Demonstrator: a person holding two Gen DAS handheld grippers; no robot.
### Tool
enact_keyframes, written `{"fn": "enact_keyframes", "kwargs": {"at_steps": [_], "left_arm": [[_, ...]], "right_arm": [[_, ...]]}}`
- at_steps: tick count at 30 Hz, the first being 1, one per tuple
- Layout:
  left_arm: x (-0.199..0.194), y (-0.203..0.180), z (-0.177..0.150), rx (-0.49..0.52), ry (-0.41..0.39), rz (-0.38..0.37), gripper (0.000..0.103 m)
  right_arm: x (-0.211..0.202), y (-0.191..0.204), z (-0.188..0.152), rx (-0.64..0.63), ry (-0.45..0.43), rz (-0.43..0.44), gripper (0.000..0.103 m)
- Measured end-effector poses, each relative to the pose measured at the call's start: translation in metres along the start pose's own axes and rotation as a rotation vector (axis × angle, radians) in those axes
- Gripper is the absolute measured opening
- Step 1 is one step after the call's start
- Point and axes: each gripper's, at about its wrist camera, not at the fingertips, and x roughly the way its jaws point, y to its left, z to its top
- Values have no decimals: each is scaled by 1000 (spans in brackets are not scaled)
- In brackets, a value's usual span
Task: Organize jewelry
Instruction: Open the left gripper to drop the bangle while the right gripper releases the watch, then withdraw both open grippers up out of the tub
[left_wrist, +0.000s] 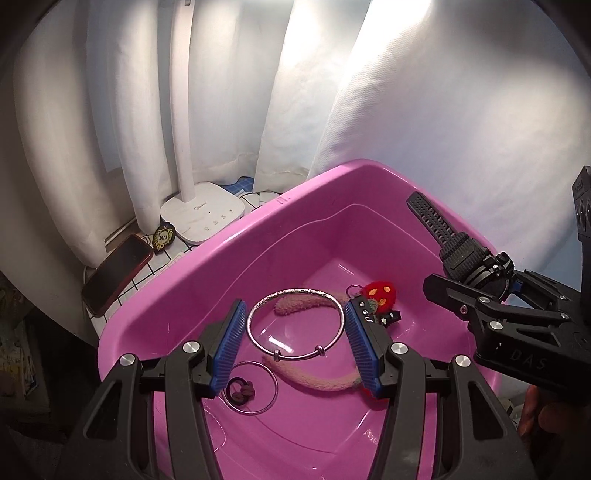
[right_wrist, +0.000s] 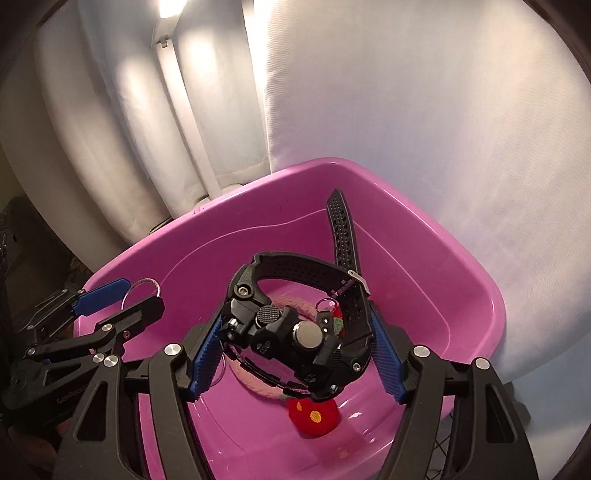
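We hold the black watch (right_wrist: 291, 332) in our right gripper (right_wrist: 295, 354), its blue pads (right_wrist: 205, 360) closed against the two sides of the case, the crown and buttons facing the camera. The strap arches up and away from the fingers, its long free tail pointing toward the far wall of the pink tub (right_wrist: 476, 295), so the watch's long axis runs roughly along the fingers rather than across them. From the left wrist view the same watch (left_wrist: 461, 254) hangs above the tub's right rim, well clear of the floor. Our left gripper (left_wrist: 295, 347) hovers wide open and empty over the tub floor, its pads straddling the silver bangle (left_wrist: 295, 325) without touching it; a fuzzy pink headband (left_wrist: 317, 380) lies under the bangle, a red knitted charm (left_wrist: 380, 293) sits beyond the right pad, and a thin ring with a dark hair tie (left_wrist: 242, 393) rests near the left pad. We judge the right hand nearer the drop: the watch lies straight above the charm, so release should favour bare floor.
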Motion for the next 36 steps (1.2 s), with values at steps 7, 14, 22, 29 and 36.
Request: {"fn": "enact_keyframes", "kwargs": {"at_steps": [7,14,22,29,36], "left_arm": [[23,2,3,-19,153,37,53],[43,7,4,-43,262,40,53],[46,7,6,-39,290,54,70],[44,8,6,-39,287,56,81],[41,5,4,-25,278,58,83]], "right_arm": [[44,-11,15,40,147,4,68],[70,-21,19,94,251,5,68],[81,-31,18,142,317,20,69],[83,-40,18,164,308,22,73],[87,-31,19,152,311,5,73]]}}
